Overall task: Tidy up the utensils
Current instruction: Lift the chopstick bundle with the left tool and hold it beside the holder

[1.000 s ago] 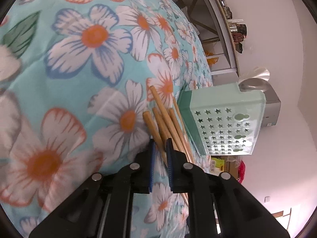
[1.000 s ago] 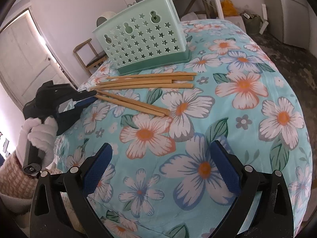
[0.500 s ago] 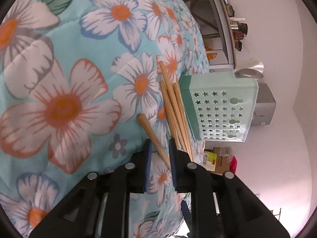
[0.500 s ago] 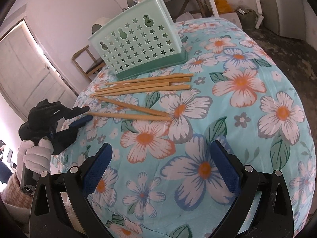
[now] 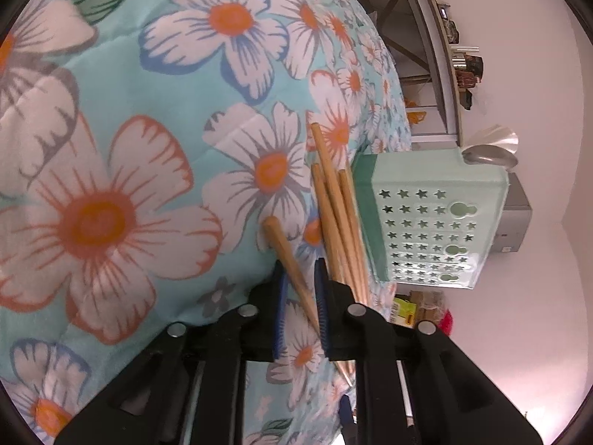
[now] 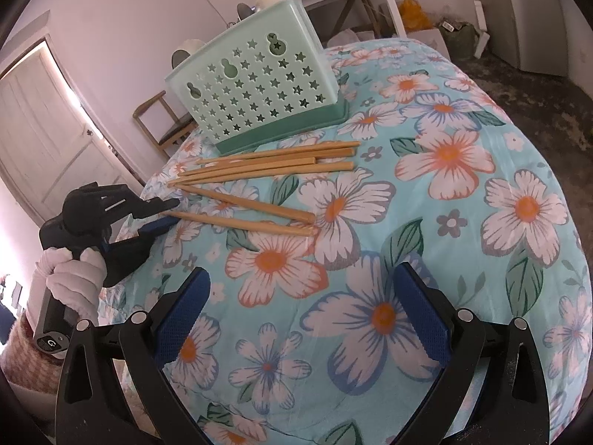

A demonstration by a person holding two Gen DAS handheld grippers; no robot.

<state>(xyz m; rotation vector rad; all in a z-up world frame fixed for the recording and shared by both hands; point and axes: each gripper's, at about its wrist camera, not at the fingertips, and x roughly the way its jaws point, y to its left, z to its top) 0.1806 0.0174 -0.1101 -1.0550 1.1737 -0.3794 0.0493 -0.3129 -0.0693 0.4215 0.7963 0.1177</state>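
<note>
1. Left wrist view: our left gripper [image 5: 300, 296] pinches one chopstick [image 5: 287, 256] near its thin end, the thick end pointing to 11 o'clock over the floral cloth [image 5: 122, 170]. We judge the hold risky: it sits far from the stick's middle, so the long free end could swing or slip out on lifting. The other chopsticks [image 5: 333, 204] lie just at 1 o'clock, beside the green basket [image 5: 426, 222]; the right finger could nudge them. The gripper body hides the pinched stick's tip and the bundle's near ends.

2. Right wrist view: our right gripper [image 6: 300, 315] is spread wide and holds nothing, above the cloth. The chopsticks lie at 11 o'clock, before the basket [image 6: 255, 85]; two lie apart from the rest. The left gripper [image 6: 163, 213] meets the nearest stick [image 6: 241, 222] at 9 o'clock, but contact there is too small to judge. The basket's interior is hidden.
</note>
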